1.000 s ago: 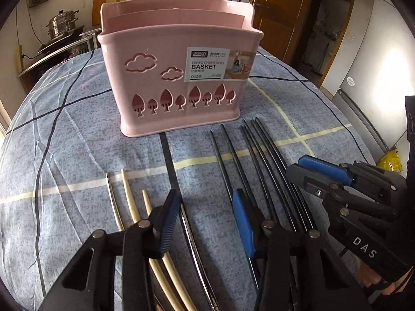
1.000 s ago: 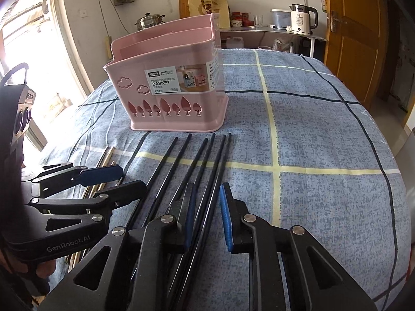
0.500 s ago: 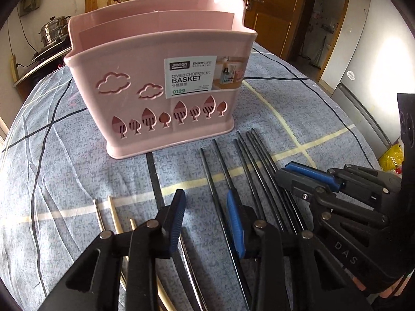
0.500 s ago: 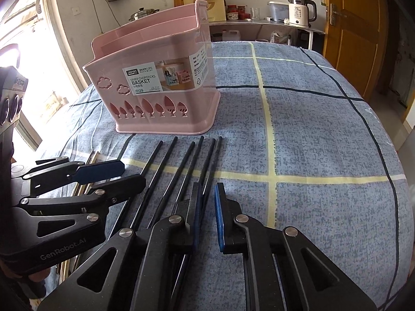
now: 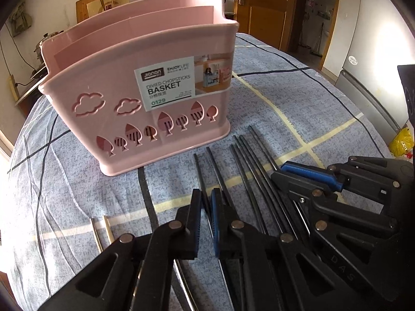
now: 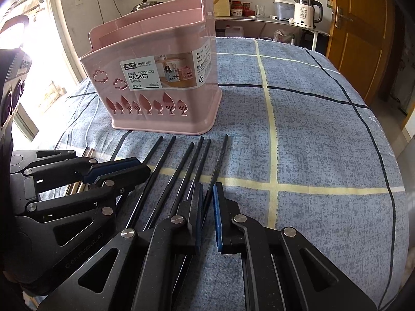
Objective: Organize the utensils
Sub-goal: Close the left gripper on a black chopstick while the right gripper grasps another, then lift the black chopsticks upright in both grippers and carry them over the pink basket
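Note:
A pink chopstick basket [image 5: 103,83] [image 6: 160,51] stands upright on the cloth. Several black chopsticks [image 5: 249,160] [image 6: 181,163] lie side by side in front of it. My left gripper [image 5: 205,194] [image 6: 144,167] is shut on the leftmost black chopstick, low over the cloth. Around the rightmost black chopstick [image 6: 223,153] my right gripper [image 6: 207,189] [image 5: 278,171] is closing, its pads tight against the stick. Pale wooden chopsticks [image 5: 106,225] [image 6: 88,153] lie left of the black ones, mostly hidden under the left gripper.
The table wears a blue checked cloth [image 6: 311,129] that curves down at the right edge. Behind it is a counter with a white kettle [image 6: 306,13] and jars, and a wooden door [image 6: 363,39]. A yellow bag [image 5: 402,142] lies on the floor.
My left gripper slid right from the wooden chopsticks to the leftmost black one, neared the basket and closed. The right gripper's jaws narrowed onto the rightmost black chopstick.

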`<state>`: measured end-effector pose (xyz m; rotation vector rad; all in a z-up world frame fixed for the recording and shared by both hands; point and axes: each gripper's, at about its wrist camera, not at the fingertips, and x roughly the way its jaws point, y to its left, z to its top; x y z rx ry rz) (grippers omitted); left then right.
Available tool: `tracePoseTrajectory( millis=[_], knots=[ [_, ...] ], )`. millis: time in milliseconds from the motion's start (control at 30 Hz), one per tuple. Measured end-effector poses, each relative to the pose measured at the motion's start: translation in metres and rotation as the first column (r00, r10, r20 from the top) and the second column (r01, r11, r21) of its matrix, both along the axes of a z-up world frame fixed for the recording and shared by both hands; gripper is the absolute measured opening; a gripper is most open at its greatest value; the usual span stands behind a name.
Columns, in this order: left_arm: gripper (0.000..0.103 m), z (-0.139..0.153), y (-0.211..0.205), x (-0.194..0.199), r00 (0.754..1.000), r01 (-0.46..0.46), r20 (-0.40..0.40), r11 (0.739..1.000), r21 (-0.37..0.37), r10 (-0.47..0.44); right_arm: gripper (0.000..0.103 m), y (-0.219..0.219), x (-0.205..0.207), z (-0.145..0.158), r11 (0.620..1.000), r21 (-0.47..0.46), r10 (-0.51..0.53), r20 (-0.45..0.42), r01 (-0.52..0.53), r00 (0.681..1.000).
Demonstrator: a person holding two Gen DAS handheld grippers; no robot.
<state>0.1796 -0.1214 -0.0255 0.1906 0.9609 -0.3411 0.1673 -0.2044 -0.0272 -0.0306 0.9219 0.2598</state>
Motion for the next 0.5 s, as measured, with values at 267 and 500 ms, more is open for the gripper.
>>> tracePoseTrajectory(
  millis=[267, 500],
  knots=[
    [0.006, 0.037, 0.01, -0.011, 0.998, 0.026, 0.053, 0.991, -0.134, -0.019, 0.005, -0.01, -0.017, 0.032, 0.998, 0.06, 0.0, 0.074, -0.004, 0.997],
    [0.005, 0.087, 0.037, -0.029, 0.991, 0.057, 0.133, 0.972, -0.229, -0.027, 0.005, -0.013, -0.038, 0.07, 0.993, 0.117, 0.014, 0.167, -0.034, 0.986]
  ],
)
